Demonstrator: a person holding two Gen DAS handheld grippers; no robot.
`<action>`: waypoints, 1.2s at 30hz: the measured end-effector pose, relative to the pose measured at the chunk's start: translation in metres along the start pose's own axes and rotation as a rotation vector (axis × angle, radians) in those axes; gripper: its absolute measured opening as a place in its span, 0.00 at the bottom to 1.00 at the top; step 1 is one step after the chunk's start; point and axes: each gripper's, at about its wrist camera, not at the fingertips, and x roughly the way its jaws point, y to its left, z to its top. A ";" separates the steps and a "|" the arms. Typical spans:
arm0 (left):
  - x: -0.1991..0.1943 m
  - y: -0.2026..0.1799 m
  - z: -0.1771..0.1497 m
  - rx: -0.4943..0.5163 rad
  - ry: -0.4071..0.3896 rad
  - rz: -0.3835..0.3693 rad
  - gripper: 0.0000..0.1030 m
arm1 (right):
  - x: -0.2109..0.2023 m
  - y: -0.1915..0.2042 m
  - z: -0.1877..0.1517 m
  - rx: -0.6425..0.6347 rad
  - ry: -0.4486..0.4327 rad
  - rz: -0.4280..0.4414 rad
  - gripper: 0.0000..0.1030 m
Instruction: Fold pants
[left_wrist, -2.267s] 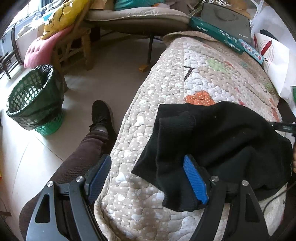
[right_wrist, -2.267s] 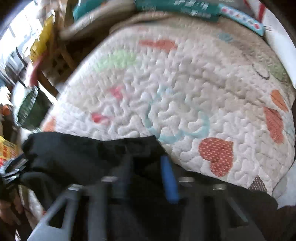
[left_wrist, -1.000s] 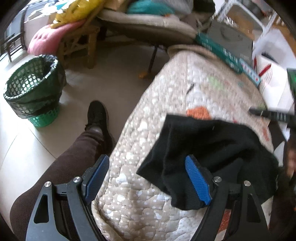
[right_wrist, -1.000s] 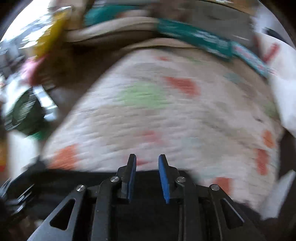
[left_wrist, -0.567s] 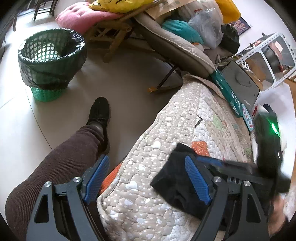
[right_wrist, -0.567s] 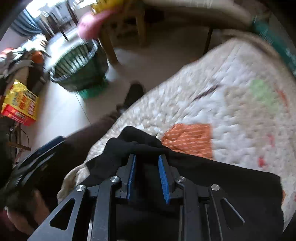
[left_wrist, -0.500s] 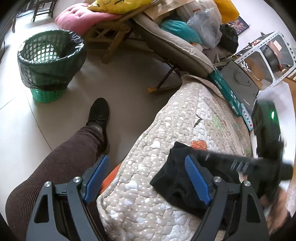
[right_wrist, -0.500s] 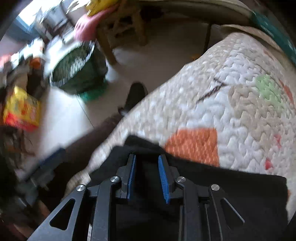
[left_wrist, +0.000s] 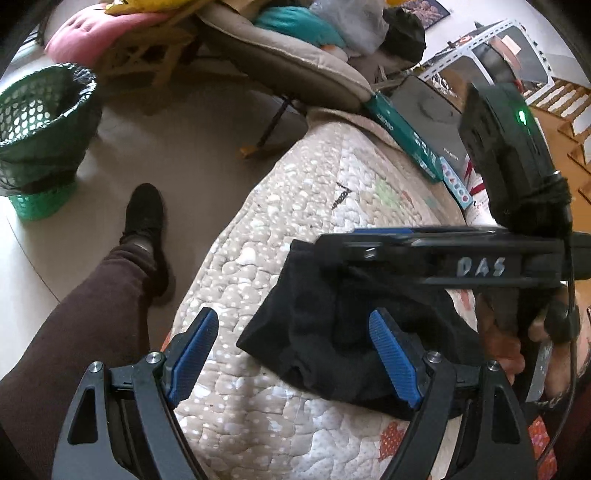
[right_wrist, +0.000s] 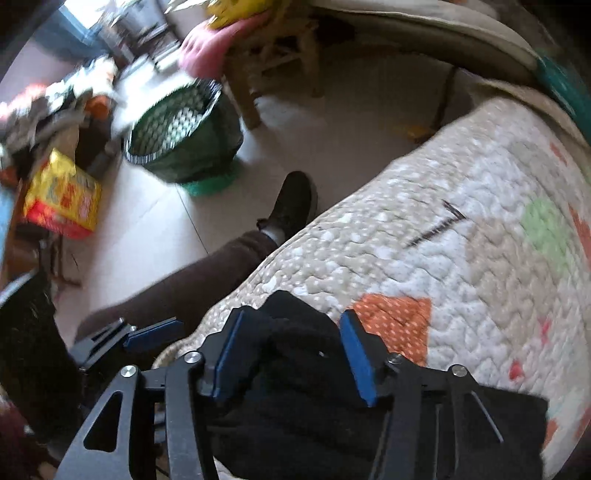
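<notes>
Black pants (left_wrist: 332, 325) lie bunched and folded on a quilted patchwork cover (left_wrist: 295, 229), near its left edge. My left gripper (left_wrist: 295, 354) is open above the cover; its right finger hangs over the pants' near edge and holds nothing. My right gripper (right_wrist: 291, 350) is open, its blue pads straddling the pants' raised corner (right_wrist: 295, 332). It also shows in the left wrist view (left_wrist: 369, 240), reaching in from the right over the pants.
The person's leg and black shoe (left_wrist: 144, 218) stand on the floor left of the cover. A green mesh bin (left_wrist: 37, 129) is further left. A lounge chair (left_wrist: 295, 62) and teal boxes (left_wrist: 406, 140) lie beyond. A yellow box (right_wrist: 62, 195) sits on the floor.
My right gripper was shut on the pants and carried them leftward over the cover; its jaws have now opened. My left gripper stayed open and lifted back a little.
</notes>
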 end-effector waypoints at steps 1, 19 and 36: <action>0.002 0.000 0.000 0.001 0.008 0.002 0.81 | 0.004 0.005 0.001 -0.032 0.010 -0.019 0.59; 0.015 -0.032 -0.014 0.198 0.054 0.072 0.24 | 0.010 0.045 0.000 -0.239 0.020 -0.191 0.13; 0.028 -0.154 -0.023 0.293 0.118 -0.055 0.23 | -0.103 -0.039 -0.077 0.007 -0.202 -0.155 0.13</action>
